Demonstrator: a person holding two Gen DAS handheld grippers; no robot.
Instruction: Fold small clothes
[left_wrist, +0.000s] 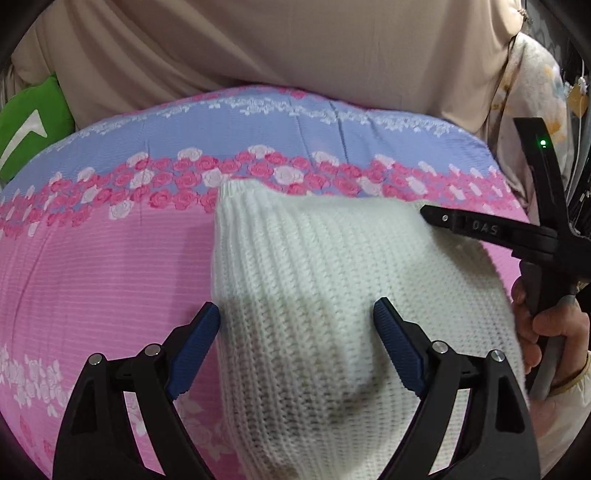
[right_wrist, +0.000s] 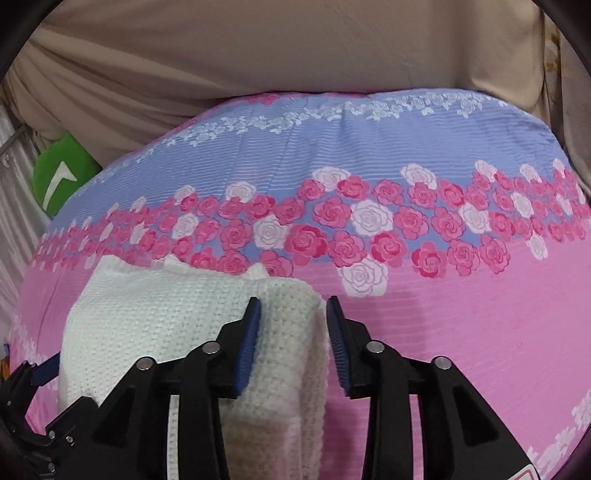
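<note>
A white knitted garment (left_wrist: 325, 280) lies folded on the pink and blue rose-patterned bedspread (left_wrist: 96, 258). My left gripper (left_wrist: 297, 332) hovers over its near part with the jaws wide open and nothing pressed between the pads. In the same view one black finger (left_wrist: 443, 219) of the right gripper reaches over the garment's far right corner, with a hand (left_wrist: 546, 325) on the handle. In the right wrist view the right gripper (right_wrist: 293, 328) stands partly open astride the folded right edge of the garment (right_wrist: 155, 317); the pads do not squeeze it. The left gripper's blue pad (right_wrist: 46, 371) shows at the lower left.
Behind the bedspread (right_wrist: 461, 332) rises a beige draped cloth (left_wrist: 295, 44). A green cushion (left_wrist: 29, 125) sits at the back left, also the green cushion (right_wrist: 62, 173) in the right wrist view. A pale flowered fabric (left_wrist: 532, 92) hangs at the far right.
</note>
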